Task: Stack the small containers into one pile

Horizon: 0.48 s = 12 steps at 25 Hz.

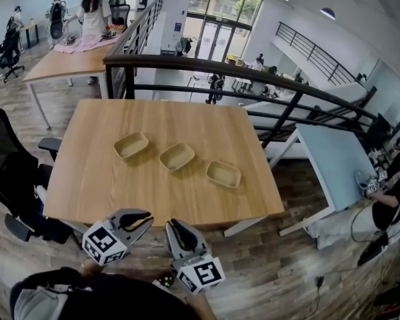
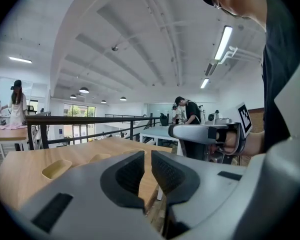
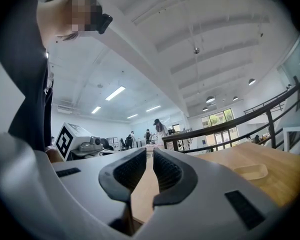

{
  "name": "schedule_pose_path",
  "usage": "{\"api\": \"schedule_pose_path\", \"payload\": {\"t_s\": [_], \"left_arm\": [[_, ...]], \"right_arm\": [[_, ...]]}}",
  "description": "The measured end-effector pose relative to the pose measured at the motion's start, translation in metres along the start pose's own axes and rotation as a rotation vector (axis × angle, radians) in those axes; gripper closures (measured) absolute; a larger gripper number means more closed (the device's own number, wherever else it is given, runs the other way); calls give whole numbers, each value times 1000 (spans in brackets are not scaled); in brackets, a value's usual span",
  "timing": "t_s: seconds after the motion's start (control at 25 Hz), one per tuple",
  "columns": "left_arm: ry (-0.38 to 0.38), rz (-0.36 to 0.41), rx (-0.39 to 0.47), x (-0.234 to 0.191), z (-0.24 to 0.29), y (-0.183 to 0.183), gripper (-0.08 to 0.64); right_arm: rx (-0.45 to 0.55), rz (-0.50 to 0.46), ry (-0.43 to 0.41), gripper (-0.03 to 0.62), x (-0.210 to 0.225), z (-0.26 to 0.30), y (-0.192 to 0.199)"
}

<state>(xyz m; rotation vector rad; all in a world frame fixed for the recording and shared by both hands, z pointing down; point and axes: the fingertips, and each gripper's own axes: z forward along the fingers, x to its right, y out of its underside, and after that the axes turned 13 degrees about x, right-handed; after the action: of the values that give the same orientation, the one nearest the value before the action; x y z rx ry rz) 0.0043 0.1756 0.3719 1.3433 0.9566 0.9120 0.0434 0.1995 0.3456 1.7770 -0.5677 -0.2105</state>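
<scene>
Whereas head view shows three containers (image 1: 177, 156), right gripper view one.

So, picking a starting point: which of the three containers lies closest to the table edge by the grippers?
The rightmost container, at the end of the slanting row; the middle container and leftmost container lie farther back.

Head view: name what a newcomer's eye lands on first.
Three tan containers lie apart in a slanting row on the wooden table: left container, middle container, right container. At the table's near edge, the left gripper and right gripper hover, tongs shut on nothing.
</scene>
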Motion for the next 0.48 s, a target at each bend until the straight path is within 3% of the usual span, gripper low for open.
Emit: {"api": "schedule_pose_path", "payload": {"t_s": [0.48], "left_arm": [[-41,11,-40,10,42,9,528]], "right_arm": [[-4,39,-8,561,47,-18,8]]}}
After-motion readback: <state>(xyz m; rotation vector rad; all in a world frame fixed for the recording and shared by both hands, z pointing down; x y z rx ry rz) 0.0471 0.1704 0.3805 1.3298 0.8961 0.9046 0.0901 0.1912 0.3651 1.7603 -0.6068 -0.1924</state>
